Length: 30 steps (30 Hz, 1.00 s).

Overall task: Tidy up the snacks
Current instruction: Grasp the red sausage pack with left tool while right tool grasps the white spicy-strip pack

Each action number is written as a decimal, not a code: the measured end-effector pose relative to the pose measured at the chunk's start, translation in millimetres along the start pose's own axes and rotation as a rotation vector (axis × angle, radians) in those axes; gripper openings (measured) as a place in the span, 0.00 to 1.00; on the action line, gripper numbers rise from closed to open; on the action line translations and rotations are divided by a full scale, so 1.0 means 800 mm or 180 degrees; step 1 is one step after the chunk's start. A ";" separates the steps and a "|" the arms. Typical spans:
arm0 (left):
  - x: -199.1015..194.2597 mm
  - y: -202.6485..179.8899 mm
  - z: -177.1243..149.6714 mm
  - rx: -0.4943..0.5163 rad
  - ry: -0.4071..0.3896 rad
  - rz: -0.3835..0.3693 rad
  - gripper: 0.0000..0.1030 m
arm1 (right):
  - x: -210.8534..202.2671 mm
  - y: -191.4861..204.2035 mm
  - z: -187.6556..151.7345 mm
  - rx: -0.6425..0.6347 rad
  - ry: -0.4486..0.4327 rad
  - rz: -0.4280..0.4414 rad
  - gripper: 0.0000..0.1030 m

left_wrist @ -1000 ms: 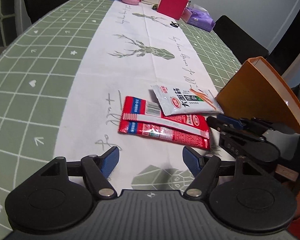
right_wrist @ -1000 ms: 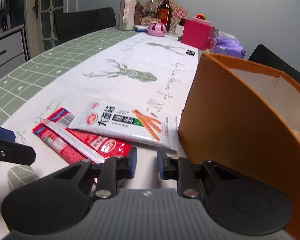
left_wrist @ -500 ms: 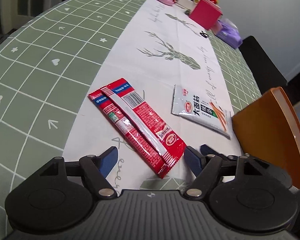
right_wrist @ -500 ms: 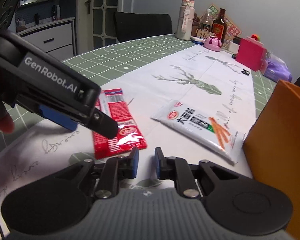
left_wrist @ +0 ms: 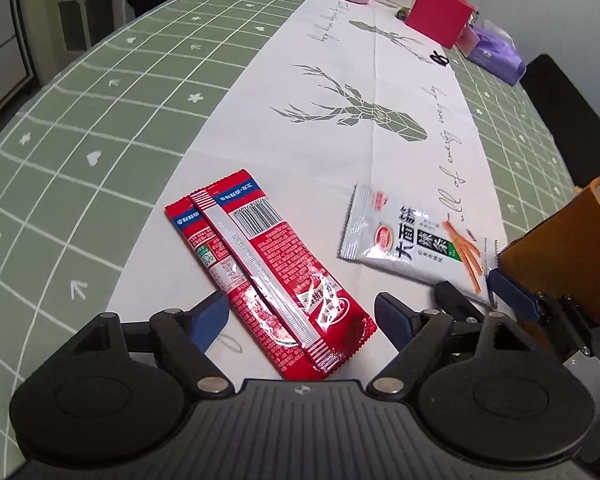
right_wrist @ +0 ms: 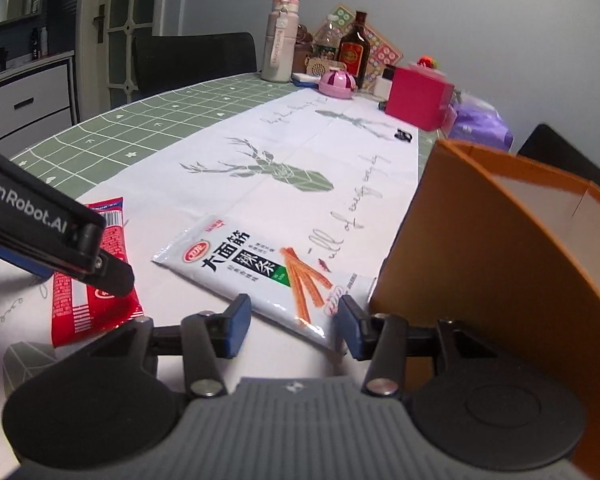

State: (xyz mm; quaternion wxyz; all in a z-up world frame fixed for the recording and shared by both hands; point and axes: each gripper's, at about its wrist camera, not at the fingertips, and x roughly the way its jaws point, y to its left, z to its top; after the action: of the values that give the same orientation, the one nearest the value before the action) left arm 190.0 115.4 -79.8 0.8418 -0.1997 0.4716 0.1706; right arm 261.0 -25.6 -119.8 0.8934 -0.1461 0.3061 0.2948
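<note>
Two red snack packets [left_wrist: 268, 272] lie stacked on the white table runner. My left gripper [left_wrist: 300, 316] is open, its fingers either side of their near end, just above them. A white snack packet [left_wrist: 412, 244] lies to their right, against an orange box [left_wrist: 568, 248]. In the right wrist view my right gripper [right_wrist: 292, 320] is open, its fingers either side of the white packet's [right_wrist: 256, 268] near end. The orange box [right_wrist: 496, 260] stands open-topped at right. The red packets [right_wrist: 88, 300] lie at left under the left gripper's finger [right_wrist: 112, 276].
A green checked tablecloth [left_wrist: 100, 128] flanks the runner. At the far end stand a pink box [right_wrist: 420, 96], a purple pack [right_wrist: 480, 124], a pink bowl [right_wrist: 338, 84], a dark bottle [right_wrist: 354, 52] and a tall tumbler [right_wrist: 278, 48]. Black chairs [right_wrist: 196, 60] surround the table.
My right gripper has opened and moved right, onto the white packet's end by the box. My left gripper has moved in closer over the red packets.
</note>
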 end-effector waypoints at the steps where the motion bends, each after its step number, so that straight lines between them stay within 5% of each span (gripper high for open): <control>1: 0.002 -0.003 0.000 0.0049 -0.0015 0.0058 0.94 | 0.000 -0.001 -0.002 0.0051 -0.0019 0.0013 0.46; 3: 0.005 -0.008 0.001 0.0143 -0.0055 0.0144 0.94 | 0.000 -0.001 -0.003 0.0112 -0.0042 0.0028 0.43; 6: 0.009 -0.012 0.002 0.0280 -0.0087 0.0233 0.94 | -0.003 0.007 -0.005 0.0110 -0.0051 0.0115 0.21; 10: 0.008 -0.013 -0.002 0.0518 -0.0071 0.0223 0.90 | -0.009 0.023 -0.008 0.0031 -0.0062 0.0151 0.06; 20: -0.025 0.012 -0.046 0.1127 0.0083 -0.0024 0.85 | -0.066 0.070 -0.040 0.0186 0.0065 0.0071 0.00; 26: -0.048 0.031 -0.076 0.1168 -0.0029 -0.0243 0.77 | -0.102 0.077 -0.063 0.0488 0.0176 0.0053 0.00; 29: -0.051 0.048 -0.071 0.0801 -0.0122 -0.0391 0.80 | -0.107 0.074 -0.067 0.0394 0.0136 0.0150 0.13; 30: -0.051 0.050 -0.067 0.0683 -0.0114 -0.0391 0.85 | -0.107 0.071 -0.065 0.0333 0.0120 0.0188 0.33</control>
State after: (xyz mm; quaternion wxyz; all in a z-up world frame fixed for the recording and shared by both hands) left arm 111.4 119.4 -77.1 0.8755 -0.1339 0.4589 0.0708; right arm 147.2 -41.5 -110.5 0.8848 -0.0956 0.3420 0.3018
